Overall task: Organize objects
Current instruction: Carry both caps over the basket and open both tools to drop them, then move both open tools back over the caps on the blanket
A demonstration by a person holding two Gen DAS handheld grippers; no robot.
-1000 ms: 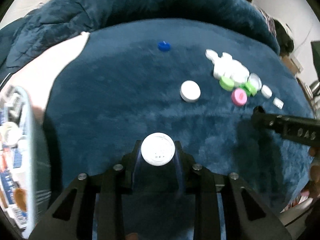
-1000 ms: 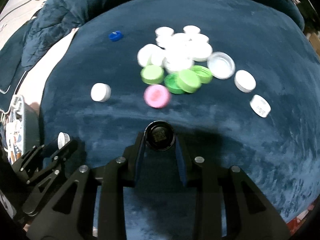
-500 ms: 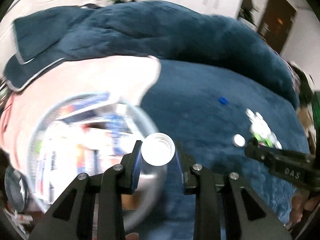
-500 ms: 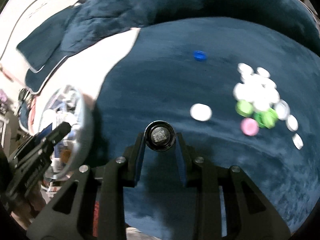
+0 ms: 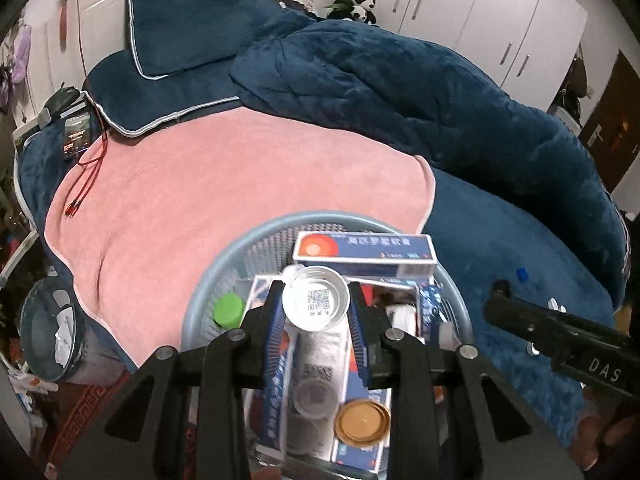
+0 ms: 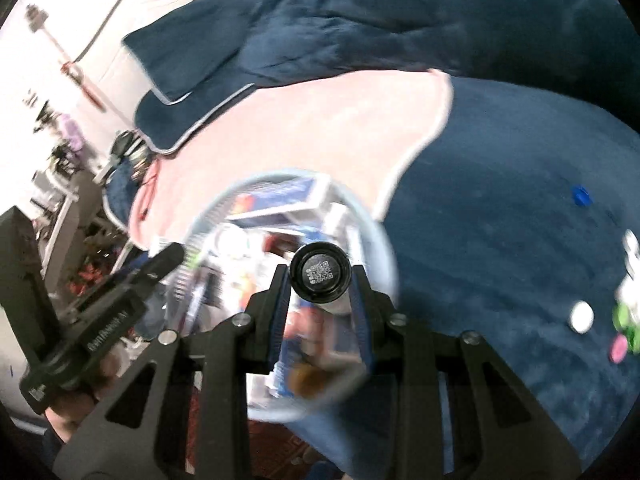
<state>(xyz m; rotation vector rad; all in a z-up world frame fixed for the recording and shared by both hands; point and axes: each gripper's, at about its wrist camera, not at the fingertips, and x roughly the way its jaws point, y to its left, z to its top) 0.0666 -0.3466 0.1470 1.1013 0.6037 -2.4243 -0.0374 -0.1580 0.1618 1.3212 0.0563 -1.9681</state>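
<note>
My left gripper (image 5: 316,305) is shut on a white bottle cap (image 5: 315,299) and holds it over the light blue basket (image 5: 208,280). The basket holds blue boxes (image 5: 364,249), a green cap (image 5: 228,310) and a gold lid (image 5: 362,421). My right gripper (image 6: 320,278) is shut on a black cap (image 6: 320,271) and hangs over the same basket (image 6: 380,236), blurred. Loose caps (image 6: 582,316) lie on the blue blanket at the right; a blue cap (image 6: 581,196) lies apart.
The basket rests on a pink towel (image 5: 200,184) at the bed's edge. A rumpled blue duvet (image 5: 380,80) and pillows (image 5: 180,20) lie behind. A phone with red cable (image 5: 77,136) is at far left. A bin (image 5: 48,328) stands on the floor.
Both grippers have swung left from the cap pile to above the basket, each still holding its cap. The basket now fills the middle of both views.
</note>
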